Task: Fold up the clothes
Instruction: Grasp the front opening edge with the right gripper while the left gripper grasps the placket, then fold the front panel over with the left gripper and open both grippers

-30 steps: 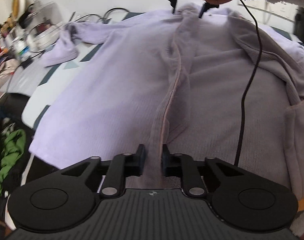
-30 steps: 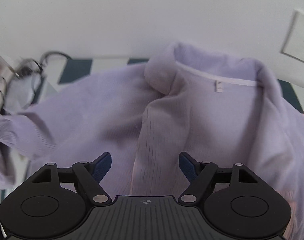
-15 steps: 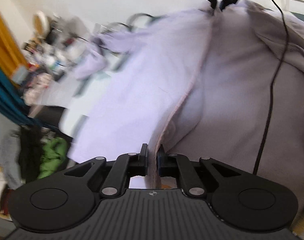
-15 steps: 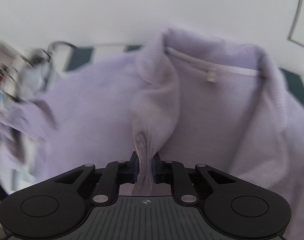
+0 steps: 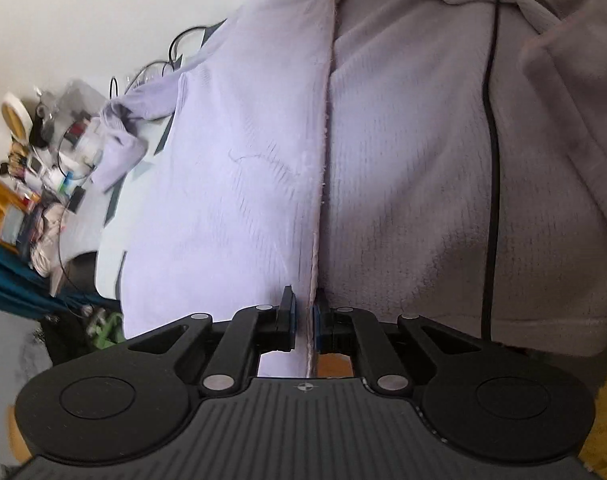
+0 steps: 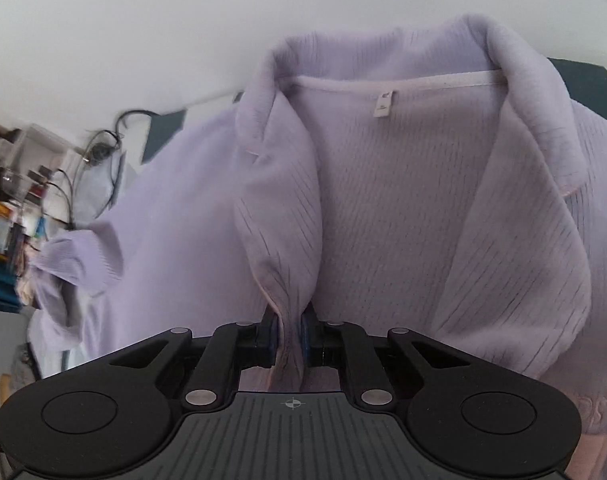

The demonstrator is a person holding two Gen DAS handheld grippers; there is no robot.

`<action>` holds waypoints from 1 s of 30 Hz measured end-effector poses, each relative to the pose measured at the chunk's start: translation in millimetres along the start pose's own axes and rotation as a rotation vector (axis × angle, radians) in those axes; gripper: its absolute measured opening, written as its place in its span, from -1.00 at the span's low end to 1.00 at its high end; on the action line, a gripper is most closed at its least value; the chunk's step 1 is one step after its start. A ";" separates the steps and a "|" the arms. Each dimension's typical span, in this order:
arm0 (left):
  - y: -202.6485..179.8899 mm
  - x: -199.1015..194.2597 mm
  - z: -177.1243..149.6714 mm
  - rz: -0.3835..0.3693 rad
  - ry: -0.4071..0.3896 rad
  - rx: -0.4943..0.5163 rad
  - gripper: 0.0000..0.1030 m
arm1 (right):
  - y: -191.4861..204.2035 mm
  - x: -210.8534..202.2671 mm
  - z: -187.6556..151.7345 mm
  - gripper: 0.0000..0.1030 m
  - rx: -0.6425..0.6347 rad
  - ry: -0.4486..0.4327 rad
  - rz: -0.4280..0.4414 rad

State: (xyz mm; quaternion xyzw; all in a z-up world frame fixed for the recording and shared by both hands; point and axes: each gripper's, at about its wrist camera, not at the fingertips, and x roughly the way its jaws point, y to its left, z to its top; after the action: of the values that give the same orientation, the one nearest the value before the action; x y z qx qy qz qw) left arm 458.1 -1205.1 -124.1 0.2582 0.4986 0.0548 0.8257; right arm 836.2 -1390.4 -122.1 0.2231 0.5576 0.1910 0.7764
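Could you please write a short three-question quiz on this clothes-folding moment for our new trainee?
1. True or false: the left gripper is shut on the front edge of the lilac cardigan.
2. What does the right gripper pinch? A) the sleeve B) the front edge below the collar C) the label
3. Which thing runs down the fabric in the left wrist view?

Key: 1 true; 2 B; 3 a black cable.

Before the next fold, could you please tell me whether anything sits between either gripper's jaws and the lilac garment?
Nothing visible does. The left gripper is shut on the lilac garment at its front edge, and the right gripper is shut on the front edge below the collar. A black cable only drapes across the fabric.
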 end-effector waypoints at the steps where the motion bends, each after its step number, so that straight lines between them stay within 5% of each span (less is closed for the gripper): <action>1: 5.1 0.7 1.3 -0.021 0.008 -0.019 -0.84 | 0.7 -1.4 -1.0 -0.79 -0.011 -0.002 0.000; 4: 11.3 3.7 3.0 -0.031 0.028 -0.009 -0.66 | 8.0 -3.1 -4.3 -0.78 -0.062 -0.017 -0.016; 8: 20.5 1.3 -1.1 0.006 0.036 -0.050 0.21 | 9.7 -10.6 -5.8 -0.46 -0.072 -0.050 -0.048; 10: 33.0 -4.4 -4.8 -0.030 0.022 -0.131 0.34 | 9.0 -21.1 -4.7 -0.27 -0.068 -0.081 -0.052; 18: 89.4 -1.9 -36.1 -0.185 0.028 -0.639 0.48 | -1.2 -60.9 -34.9 0.14 -0.264 -0.078 -0.153; 20: 94.7 2.2 -44.2 -0.235 0.040 -0.732 0.48 | -7.1 -58.8 -40.8 0.06 -0.305 -0.064 -0.204; 22: 97.5 4.9 -51.7 -0.278 0.053 -0.814 0.48 | -12.5 -58.4 -45.1 -0.40 -0.334 -0.072 -0.242; 27: 83.0 3.4 -48.7 -0.259 0.079 -0.763 0.48 | -19.5 -65.4 -51.1 -0.38 -0.336 -0.103 -0.274; 30: 76.0 -2.1 -45.2 -0.248 0.064 -0.715 0.53 | -25.1 -79.4 -54.5 -0.18 -0.254 -0.121 -0.169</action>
State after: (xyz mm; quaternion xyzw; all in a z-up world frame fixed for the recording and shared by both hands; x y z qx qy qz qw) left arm 431.2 -1123.7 -102.5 -0.1105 0.5012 0.1331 0.8479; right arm 761.4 -1447.3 -89.4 0.0867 0.4979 0.1802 0.8438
